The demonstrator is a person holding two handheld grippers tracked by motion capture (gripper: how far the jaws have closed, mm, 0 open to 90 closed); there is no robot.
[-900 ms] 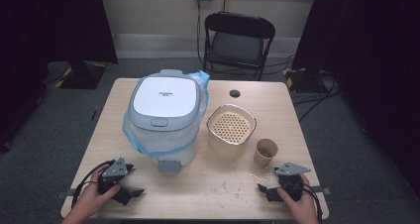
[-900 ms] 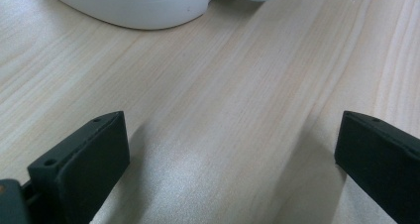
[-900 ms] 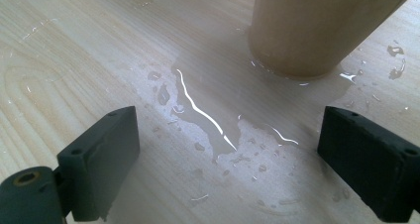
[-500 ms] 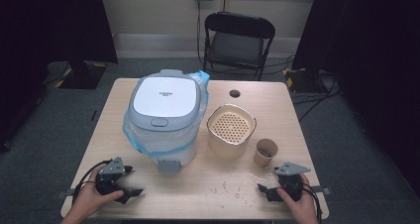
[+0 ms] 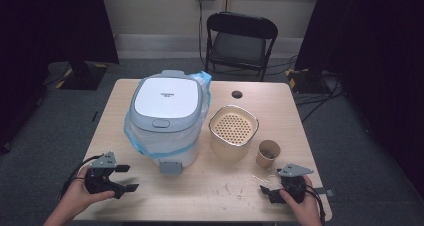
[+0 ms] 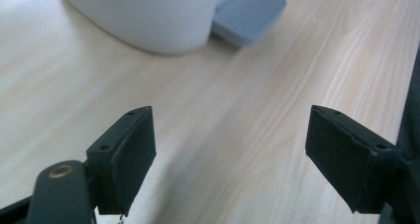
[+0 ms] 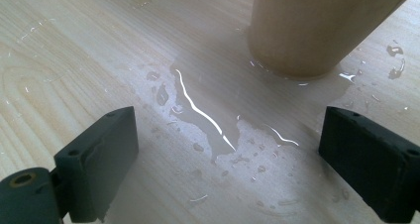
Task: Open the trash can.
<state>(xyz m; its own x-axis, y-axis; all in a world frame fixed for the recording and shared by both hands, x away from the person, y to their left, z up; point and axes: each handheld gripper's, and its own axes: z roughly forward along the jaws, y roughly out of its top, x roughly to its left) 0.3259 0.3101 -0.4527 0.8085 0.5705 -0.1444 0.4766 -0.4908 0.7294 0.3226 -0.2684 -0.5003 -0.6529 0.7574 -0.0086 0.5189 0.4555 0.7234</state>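
Your right gripper (image 5: 274, 190), jaws apart and empty, rests near the brown paper cup (image 5: 268, 153) at the table's (image 5: 300, 136) right front. Your left gripper (image 5: 122, 178), also open, lies before the white bin (image 5: 167, 121). The right gripper view reveals a water puddle (image 7: 218, 130) touching the cup's base.

Studio-like lab: black curtains (image 5: 55, 21), folding chair (image 5: 239, 41), lone wooden table (image 5: 210, 196).

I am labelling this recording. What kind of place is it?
Probably a lab or studio set up for recording, not a home: black curtains hang around a lone wooden table, with a folding chair and loose cables on grey carpet.
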